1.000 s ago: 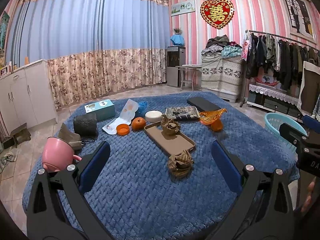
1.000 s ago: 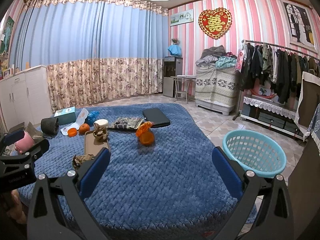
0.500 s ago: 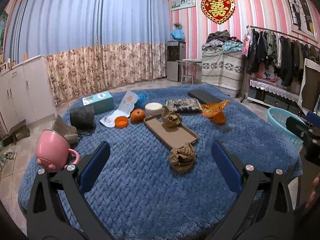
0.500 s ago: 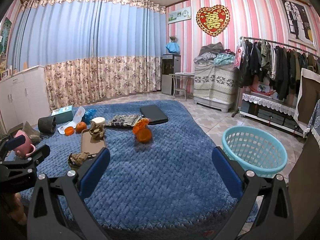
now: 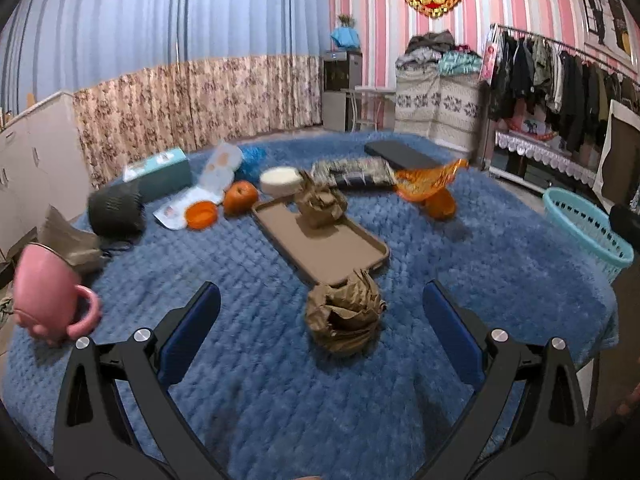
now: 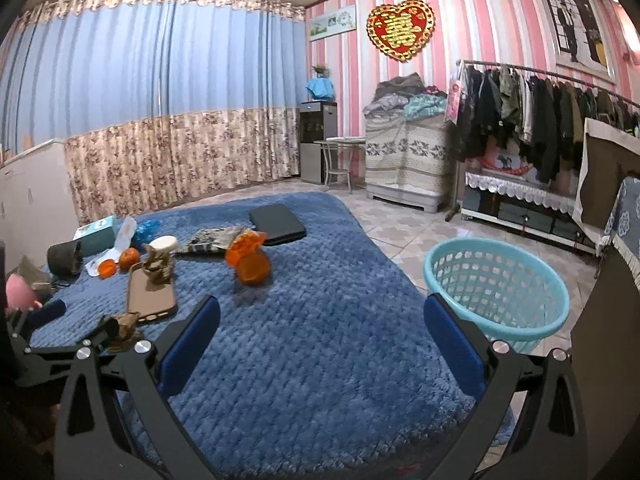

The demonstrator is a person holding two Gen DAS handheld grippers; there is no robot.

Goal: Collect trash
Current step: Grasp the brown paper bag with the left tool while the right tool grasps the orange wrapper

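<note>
You are working over a bed covered with a blue quilted blanket (image 5: 256, 380), in a room with pink striped walls, blue curtains (image 6: 160, 72) and a loaded clothes rack (image 6: 540, 112) on the right. A turquoise laundry basket (image 6: 496, 292) is standing on the tiled floor just beside the bed's right edge.

Two crumpled brown paper balls are showing: one (image 5: 344, 316) is lying on the blanket just beyond your left gripper (image 5: 320, 316), touching the near end of a brown tray (image 5: 320, 240); the other (image 5: 320, 204) is sitting on the tray's far end. One orange crinkled wrapper (image 5: 428, 184) is lying to the right, one whole orange (image 5: 240, 198) and one orange lid (image 5: 202, 216) to the left, and one pink mug (image 5: 48, 296) at the near left edge.

Your left gripper's fingers are standing wide apart, holding nothing. Your right gripper (image 6: 320, 328) is hovering over bare blanket, its fingers equally spread and empty.
</note>
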